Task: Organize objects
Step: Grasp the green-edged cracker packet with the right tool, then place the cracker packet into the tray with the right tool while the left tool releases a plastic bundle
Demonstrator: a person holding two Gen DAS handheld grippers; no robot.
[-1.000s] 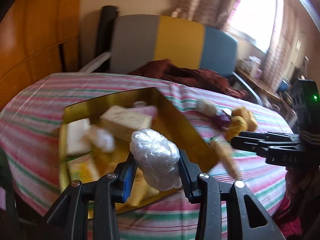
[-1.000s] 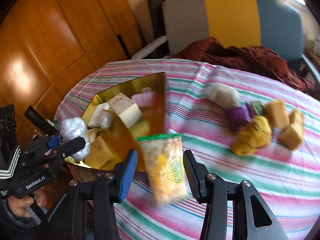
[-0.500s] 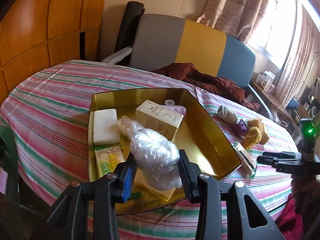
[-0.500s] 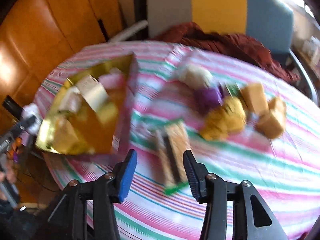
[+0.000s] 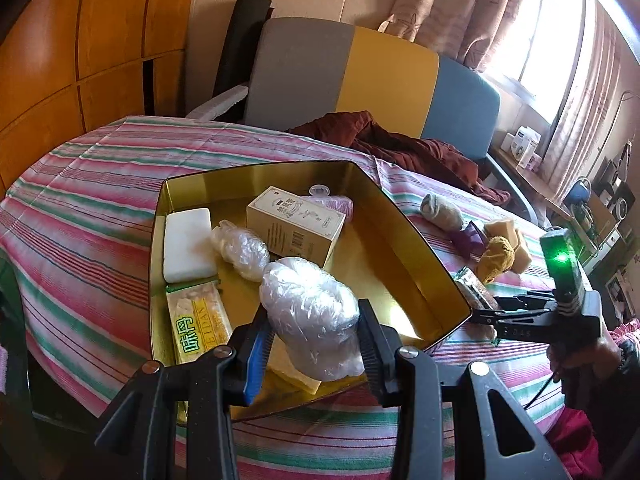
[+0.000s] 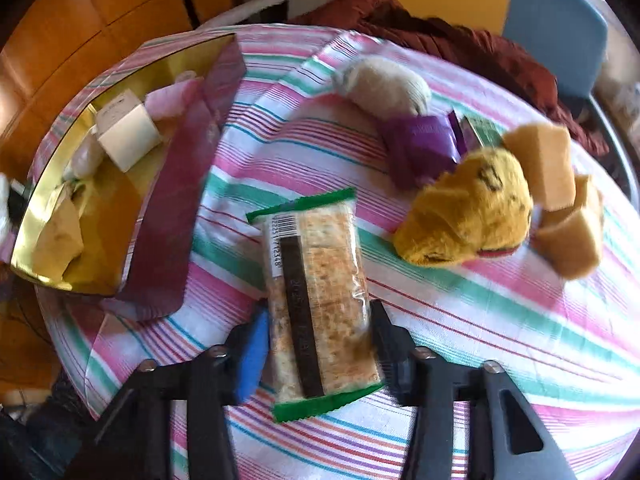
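Left gripper [image 5: 313,336] is clamping a plastic-wrapped bundle [image 5: 310,312] between both fingers, holding it over the near corner of the gold tray [image 5: 416,240].

Tray is sitting on the striped tablecloth [image 5: 88,208]. Lying inside the tray: white bar [image 5: 187,245] by the left wall, green-edged packet [image 5: 198,322] nearer than the bar, second wrapped bundle [image 5: 240,250] right of the bar, cream box [image 5: 295,226] toward the far wall, pink roll [image 5: 332,204] behind the box.

Right gripper [image 6: 318,344] is straddling a cracker pack [image 6: 316,300] lying flat on the cloth, just right of the tray [image 6: 172,216]. Fingers are sitting close on both sides of the pack; frame is blurred, so cannot tell whether they are pressing it.

Right of the tray, beyond the pack: beige bundle [image 6: 384,88], purple wrapper [image 6: 420,148], yellow plush [image 6: 468,208] and tan sponge blocks [image 6: 560,200], all bunched together and touching.
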